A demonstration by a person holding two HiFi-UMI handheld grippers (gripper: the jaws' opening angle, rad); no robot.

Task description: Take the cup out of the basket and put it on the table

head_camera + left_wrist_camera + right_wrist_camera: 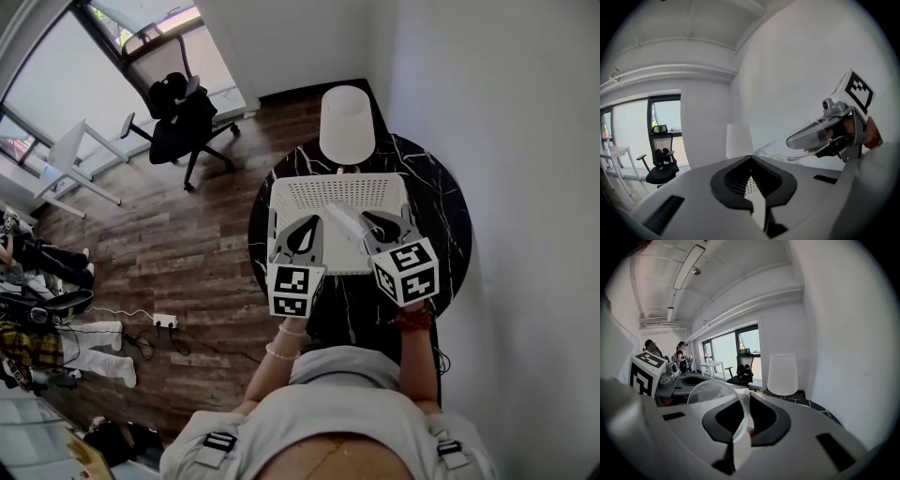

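Clear cup (716,397) is clamped by its wall in R tongs (742,417), held over white basket (309,192) w/ mouth tipped sideways; L tongs (751,174) are seen closed on nothing, alongside; basket is set on black marble surface (442,214).

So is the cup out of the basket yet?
Almost! Done: the right gripper is shut on the rim of the clear plastic cup. In hand: the cup hangs tilted over the white mesh basket. Left: setting it on the round black marble table.
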